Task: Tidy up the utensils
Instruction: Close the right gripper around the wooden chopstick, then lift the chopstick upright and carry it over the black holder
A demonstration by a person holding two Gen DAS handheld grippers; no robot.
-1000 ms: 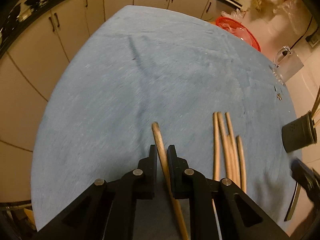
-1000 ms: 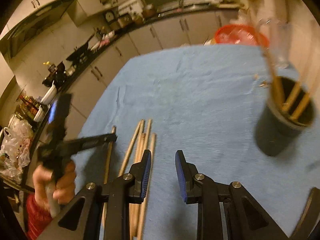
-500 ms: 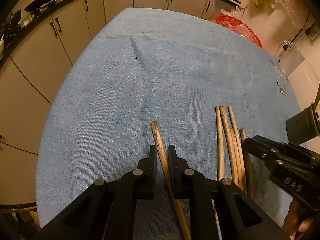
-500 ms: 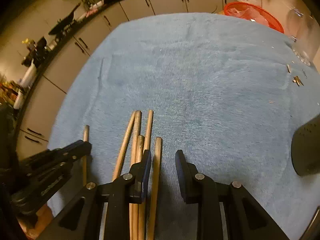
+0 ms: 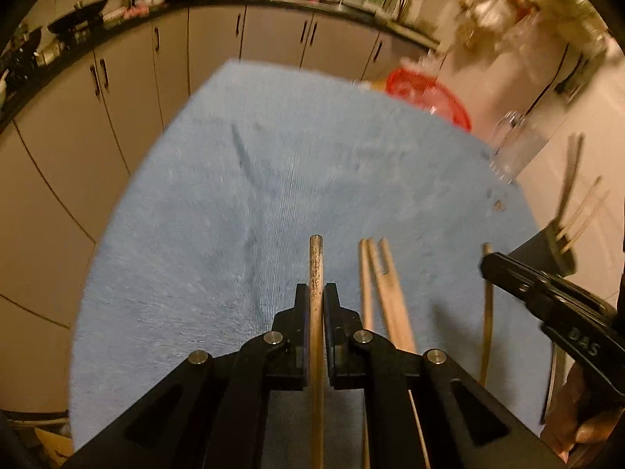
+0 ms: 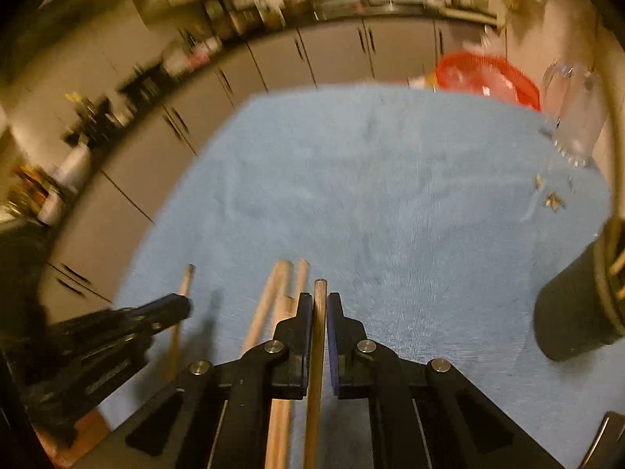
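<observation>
Behind the blue cloth (image 5: 273, 203) ran your kitchen cabinets (image 5: 195, 51); a black holder (image 6: 570, 312) stood on its right edge. Above that cloth, your left gripper (image 5: 316, 308) clenched one chopstick (image 5: 315, 269); your right gripper (image 6: 319, 312), jaws just closed, clamped another chopstick (image 6: 318, 305). Loose chopsticks (image 5: 384, 297) lay between.

Chopsticks (image 6: 273, 312) on towel (image 6: 390, 195), left of holder (image 6: 574, 312)

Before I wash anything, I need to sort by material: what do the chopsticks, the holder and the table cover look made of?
Chopsticks: probably wood or bamboo, matte tan, rounded ends; one looks darker and speckled. Holder: dark, matte, likely plastic, though motion blur leaves it open. Table cover: blue cloth, like terry towelling, with a fine ribbed nap and soft creases.
</observation>
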